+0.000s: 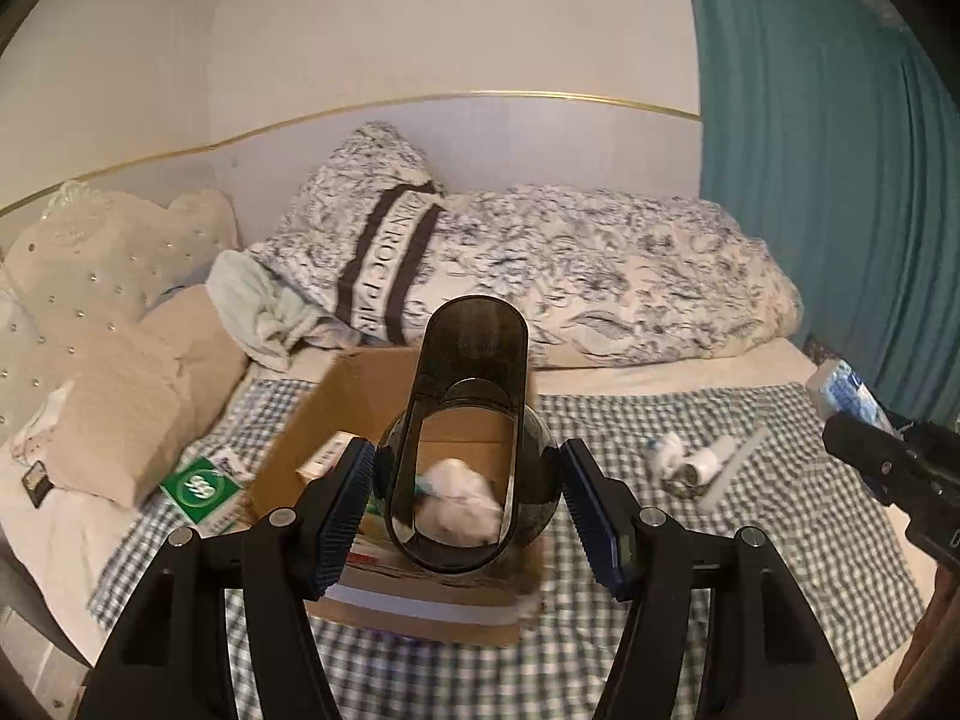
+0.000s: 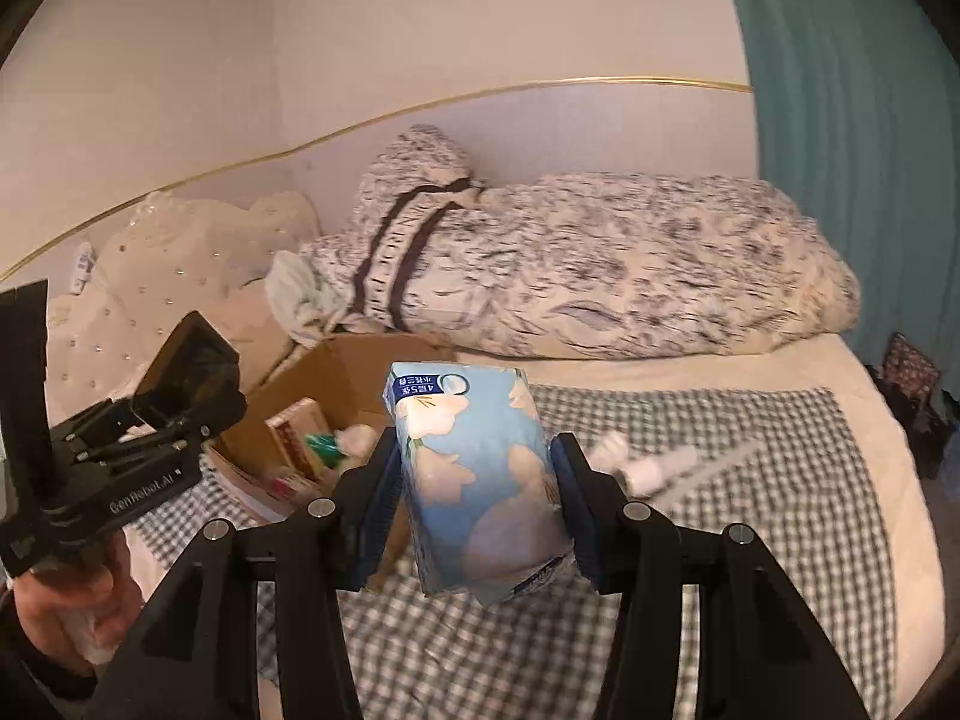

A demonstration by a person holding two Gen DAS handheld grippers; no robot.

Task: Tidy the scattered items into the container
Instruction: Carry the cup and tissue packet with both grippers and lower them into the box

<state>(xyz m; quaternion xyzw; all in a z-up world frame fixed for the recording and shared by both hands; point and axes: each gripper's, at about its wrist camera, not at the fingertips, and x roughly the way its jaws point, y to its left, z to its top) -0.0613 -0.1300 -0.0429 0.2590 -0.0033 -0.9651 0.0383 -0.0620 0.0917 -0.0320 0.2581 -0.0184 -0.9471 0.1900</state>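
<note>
My left gripper (image 1: 465, 483) is shut on a dark smoky see-through container (image 1: 465, 420), held above the open cardboard box (image 1: 354, 396) on the checked blanket. The box holds a white crumpled item (image 1: 459, 498) and a small carton (image 1: 327, 456). My right gripper (image 2: 477, 486) is shut on a light blue tissue pack (image 2: 480, 474), held above the blanket to the right of the box (image 2: 324, 378). The left gripper with its container shows at the left of the right wrist view (image 2: 180, 378). The right gripper's body (image 1: 888, 462) with the tissue pack (image 1: 846, 390) shows at the right edge of the left wrist view.
White rolled items and a white stick (image 1: 702, 462) lie on the checked blanket (image 1: 750, 540) to the right of the box. A green-and-white packet (image 1: 201, 486) lies left of it. A patterned duvet (image 1: 570, 264) and pillows (image 1: 108, 252) lie behind. A teal curtain (image 1: 828, 150) hangs at right.
</note>
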